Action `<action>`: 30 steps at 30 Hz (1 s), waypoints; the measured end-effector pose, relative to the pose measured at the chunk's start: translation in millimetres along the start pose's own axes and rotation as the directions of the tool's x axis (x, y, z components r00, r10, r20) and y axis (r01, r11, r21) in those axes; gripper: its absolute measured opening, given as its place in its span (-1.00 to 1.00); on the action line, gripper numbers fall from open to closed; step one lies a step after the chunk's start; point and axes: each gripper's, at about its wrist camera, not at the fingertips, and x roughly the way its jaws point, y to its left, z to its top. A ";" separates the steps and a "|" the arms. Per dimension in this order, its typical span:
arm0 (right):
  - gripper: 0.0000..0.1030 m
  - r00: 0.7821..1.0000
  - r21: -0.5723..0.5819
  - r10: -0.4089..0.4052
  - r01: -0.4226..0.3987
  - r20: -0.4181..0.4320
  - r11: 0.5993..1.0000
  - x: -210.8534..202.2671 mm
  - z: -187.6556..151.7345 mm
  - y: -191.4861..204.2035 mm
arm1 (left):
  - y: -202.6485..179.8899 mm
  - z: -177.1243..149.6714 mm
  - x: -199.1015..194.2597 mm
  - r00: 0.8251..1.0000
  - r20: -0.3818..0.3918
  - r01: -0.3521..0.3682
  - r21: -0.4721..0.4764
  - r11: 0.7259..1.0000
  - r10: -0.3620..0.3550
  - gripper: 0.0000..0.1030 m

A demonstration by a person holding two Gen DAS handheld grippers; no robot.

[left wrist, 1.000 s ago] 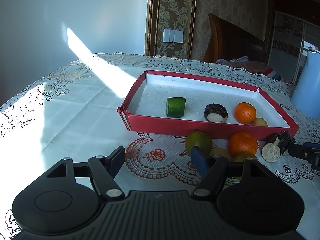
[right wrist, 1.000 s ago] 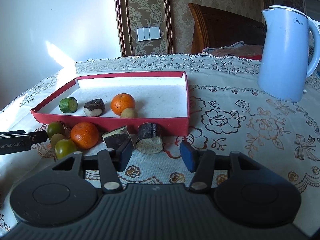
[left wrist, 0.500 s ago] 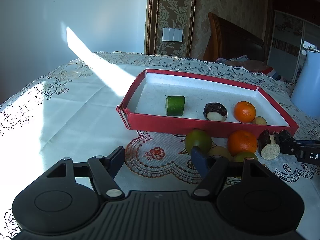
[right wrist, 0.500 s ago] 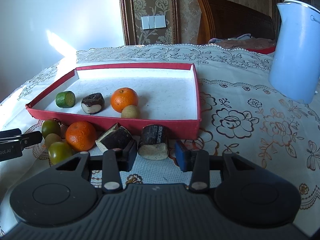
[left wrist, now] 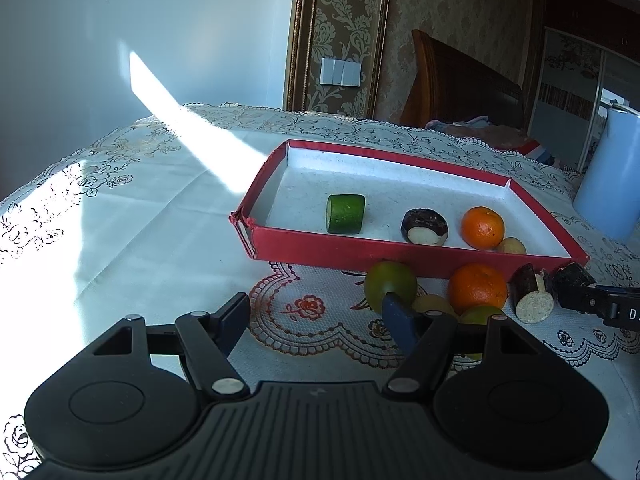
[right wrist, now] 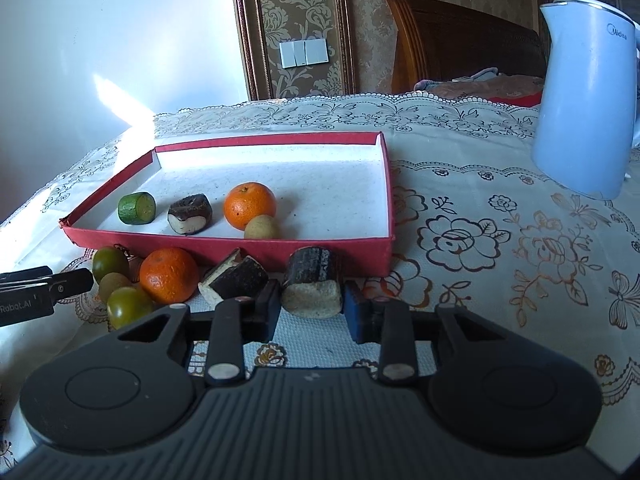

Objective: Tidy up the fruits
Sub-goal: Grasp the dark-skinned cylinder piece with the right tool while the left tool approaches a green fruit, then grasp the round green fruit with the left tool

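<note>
Four pieces already in red shallow cardboard tray [right wrist: 386, 208]; six left on desk. Right claw [right wrist: 310, 310] clenched on dark-skinned pale-fleshed fruit chunk [right wrist: 314, 286] beside tray front; left claw [left wrist: 316, 320] released, empty

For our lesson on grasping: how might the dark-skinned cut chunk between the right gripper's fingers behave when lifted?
The chunk looks stiff, so probably won't sag. Flat cut face suggests little rolling. The right gripper, jaws just closing, pinches its lower end, so it might pivot.
</note>
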 end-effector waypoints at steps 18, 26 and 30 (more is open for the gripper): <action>-0.39 1.000 0.044 0.027 -0.027 -0.006 0.999 -9.3 -16.7 -10.6 | -20.0 21.6 12.2 0.999 0.020 0.046 0.060 0.997 -0.047 0.41; -0.39 0.999 0.055 0.039 -0.039 -0.004 0.998 -9.0 -17.2 -12.4 | -23.4 20.3 30.3 0.999 -0.033 0.014 0.055 0.998 -0.013 0.41; -0.39 0.999 0.060 0.042 -0.041 -0.003 0.997 -8.5 -17.1 -12.9 | -25.7 17.1 25.2 0.999 -0.022 0.027 0.072 0.997 -0.026 0.17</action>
